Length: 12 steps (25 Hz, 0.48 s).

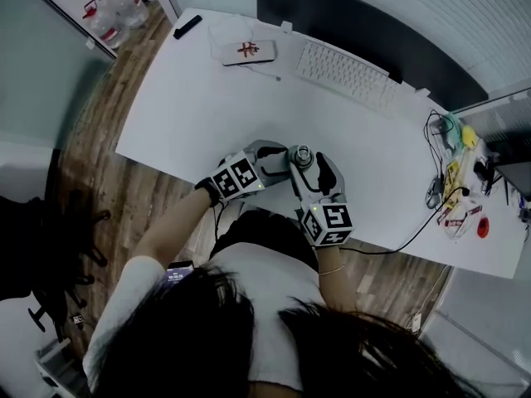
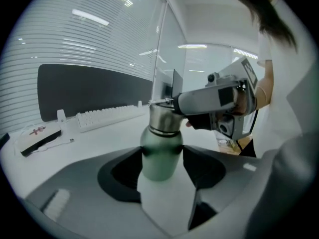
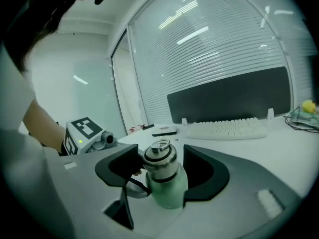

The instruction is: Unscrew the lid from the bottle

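A pale green bottle (image 2: 160,156) with a steel lid (image 3: 160,164) stands on the white table (image 1: 182,114) near its front edge, just before the person. My left gripper (image 2: 162,158) is shut on the green body, one pad pressed against each side. My right gripper (image 3: 162,166) comes from the other side and sits at the lid, its jaws close around the steel cap. In the head view the bottle (image 1: 299,156) shows between the left gripper (image 1: 280,161) and the right gripper (image 1: 309,167). A carry loop stands up on top of the lid.
A white keyboard (image 1: 347,75) lies at the back by a dark monitor (image 1: 365,31). A white box with a red mark (image 1: 249,51) and a black object (image 1: 187,26) are at the back left. Cables and small items (image 1: 452,193) crowd the right end.
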Each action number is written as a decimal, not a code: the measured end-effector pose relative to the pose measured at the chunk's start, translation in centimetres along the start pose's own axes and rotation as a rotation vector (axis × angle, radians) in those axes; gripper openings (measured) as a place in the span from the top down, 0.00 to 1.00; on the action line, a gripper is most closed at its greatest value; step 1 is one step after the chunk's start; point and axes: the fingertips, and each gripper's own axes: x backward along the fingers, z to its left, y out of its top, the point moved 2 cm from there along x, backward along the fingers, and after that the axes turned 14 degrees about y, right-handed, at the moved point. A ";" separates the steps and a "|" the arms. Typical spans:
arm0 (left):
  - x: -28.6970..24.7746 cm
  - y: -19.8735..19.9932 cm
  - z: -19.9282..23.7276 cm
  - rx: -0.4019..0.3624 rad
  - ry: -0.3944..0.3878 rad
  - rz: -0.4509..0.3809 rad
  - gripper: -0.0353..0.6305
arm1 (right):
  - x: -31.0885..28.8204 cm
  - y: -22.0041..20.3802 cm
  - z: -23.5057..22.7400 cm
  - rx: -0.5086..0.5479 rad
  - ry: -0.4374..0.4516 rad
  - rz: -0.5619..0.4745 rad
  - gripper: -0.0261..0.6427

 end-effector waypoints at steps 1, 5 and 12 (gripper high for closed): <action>0.0 0.0 0.0 0.007 0.010 -0.003 0.49 | -0.2 -0.1 0.1 0.007 -0.012 0.006 0.58; 0.1 0.0 -0.2 0.026 0.038 -0.011 0.49 | -0.9 -0.6 0.5 0.032 -0.034 0.038 0.58; 0.1 -0.2 -0.1 0.029 0.033 -0.007 0.49 | -1.0 -0.7 0.2 0.078 -0.023 0.068 0.61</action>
